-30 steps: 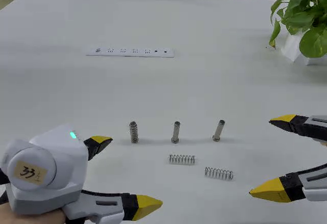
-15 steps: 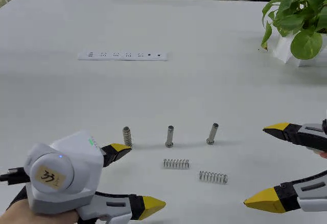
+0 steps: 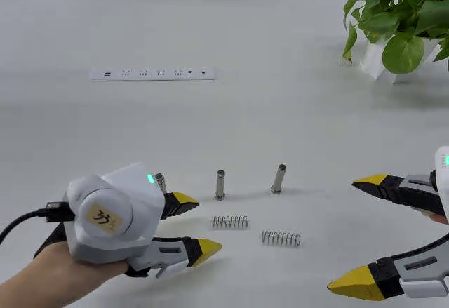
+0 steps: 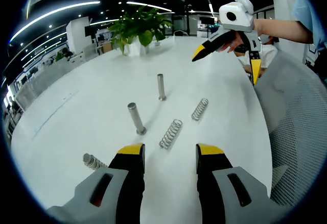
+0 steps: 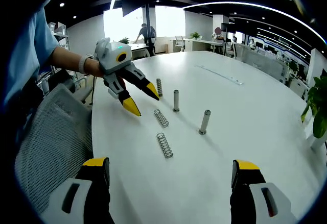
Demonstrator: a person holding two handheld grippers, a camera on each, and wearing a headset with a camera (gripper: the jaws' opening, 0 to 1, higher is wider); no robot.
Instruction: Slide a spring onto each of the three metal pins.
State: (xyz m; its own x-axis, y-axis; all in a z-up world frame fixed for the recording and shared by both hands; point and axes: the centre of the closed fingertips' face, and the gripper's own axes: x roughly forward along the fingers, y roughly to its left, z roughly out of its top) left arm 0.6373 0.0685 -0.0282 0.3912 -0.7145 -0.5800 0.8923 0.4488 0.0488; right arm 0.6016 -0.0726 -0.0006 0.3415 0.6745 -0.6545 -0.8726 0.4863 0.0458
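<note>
Three metal pins stand in a row on the white table. The left pin [image 3: 161, 182] carries a spring and is partly hidden behind my left gripper [image 3: 198, 225]. The middle pin [image 3: 220, 184] and right pin [image 3: 278, 179] are bare. Two loose springs lie in front of them: one [image 3: 230, 221] just right of my left gripper's tips, the other [image 3: 280, 238] further right. My left gripper [image 4: 168, 152] is open, pointing at the nearer spring [image 4: 170, 133]. My right gripper [image 3: 354, 233] stands wide open and empty at the right, well back from the springs [image 5: 164, 145].
A white power strip [image 3: 151, 74] lies flat at the far left of the table. A potted plant [image 3: 396, 20] in a white pot stands at the back right. A mesh chair [image 5: 46, 132] sits by the table's near edge.
My left gripper has moved right and forward towards the nearer loose spring and now covers part of the left pin. The right gripper has barely moved. The head camera has shifted.
</note>
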